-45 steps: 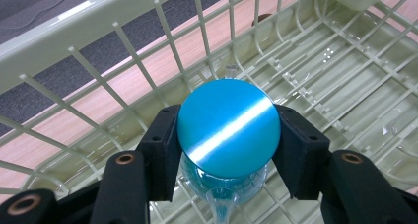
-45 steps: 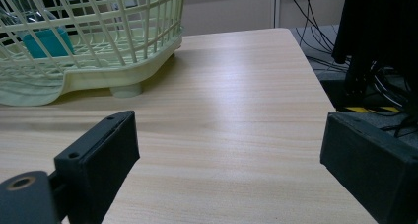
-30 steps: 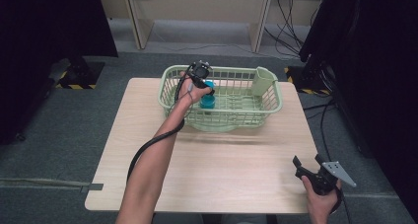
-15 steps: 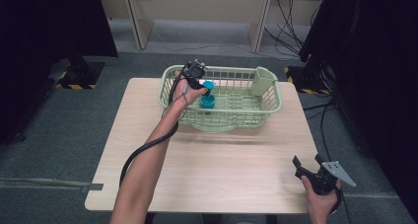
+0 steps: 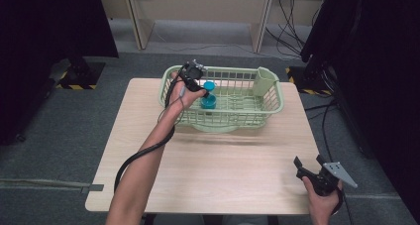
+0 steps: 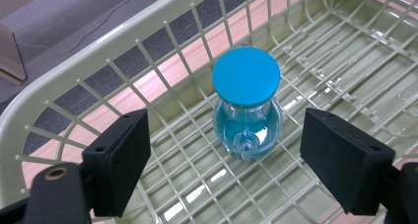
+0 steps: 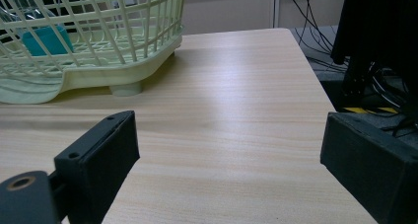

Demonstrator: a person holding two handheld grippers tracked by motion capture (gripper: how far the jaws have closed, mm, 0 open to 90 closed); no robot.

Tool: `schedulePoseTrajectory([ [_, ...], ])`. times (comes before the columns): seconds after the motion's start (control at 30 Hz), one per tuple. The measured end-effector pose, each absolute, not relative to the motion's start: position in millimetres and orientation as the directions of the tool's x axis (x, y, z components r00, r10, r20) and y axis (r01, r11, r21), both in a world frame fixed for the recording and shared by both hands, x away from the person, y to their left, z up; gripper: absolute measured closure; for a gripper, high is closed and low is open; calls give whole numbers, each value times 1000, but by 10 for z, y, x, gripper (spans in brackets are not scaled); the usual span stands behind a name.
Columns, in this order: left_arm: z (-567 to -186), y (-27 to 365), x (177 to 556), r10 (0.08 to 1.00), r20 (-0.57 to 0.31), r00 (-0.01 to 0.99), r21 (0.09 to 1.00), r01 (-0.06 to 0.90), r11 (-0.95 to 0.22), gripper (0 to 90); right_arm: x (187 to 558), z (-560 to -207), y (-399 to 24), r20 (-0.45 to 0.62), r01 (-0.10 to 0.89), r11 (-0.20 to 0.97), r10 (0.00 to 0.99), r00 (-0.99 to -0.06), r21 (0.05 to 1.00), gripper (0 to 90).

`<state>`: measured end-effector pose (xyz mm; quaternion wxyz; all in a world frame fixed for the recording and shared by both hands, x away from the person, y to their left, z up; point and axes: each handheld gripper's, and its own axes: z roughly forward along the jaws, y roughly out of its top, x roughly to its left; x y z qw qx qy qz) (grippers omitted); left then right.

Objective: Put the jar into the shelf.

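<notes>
A small clear blue jar [image 6: 246,120] with a flat blue top stands upright on the mesh floor of a pale green basket [image 6: 74,71], near its left end [image 5: 208,102]. My left gripper [image 5: 200,86] hovers over that end of the basket. In the left gripper view its jaws [image 6: 230,150] are open and have just been opening, one on each side of the jar and clear of it. My right gripper [image 5: 309,166] rests low at the table's near right corner, open, with bare wood between its jaws [image 7: 229,160].
The basket [image 5: 270,111] sits at the far middle of the wooden table [image 5: 223,170], with a cutlery holder [image 5: 265,81] in its right far corner. The left gripper's cable [image 5: 133,158] hangs along the forearm. Dark equipment and floor cables stand beyond the table's right edge.
The left gripper has drawn back to the left and slightly up from the blue jar, which stays standing in the basket. The right gripper has not moved.
</notes>
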<state>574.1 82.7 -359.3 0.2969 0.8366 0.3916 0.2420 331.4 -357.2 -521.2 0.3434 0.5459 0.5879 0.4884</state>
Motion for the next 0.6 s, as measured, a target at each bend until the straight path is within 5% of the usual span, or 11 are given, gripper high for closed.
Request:
schedulePoseTrajectory([
  [0.6,-3596,990,5473,798,170,578,728,472,-497,189,3316,-5211,-3564,128,309,-71,977,-169,948,79],
])
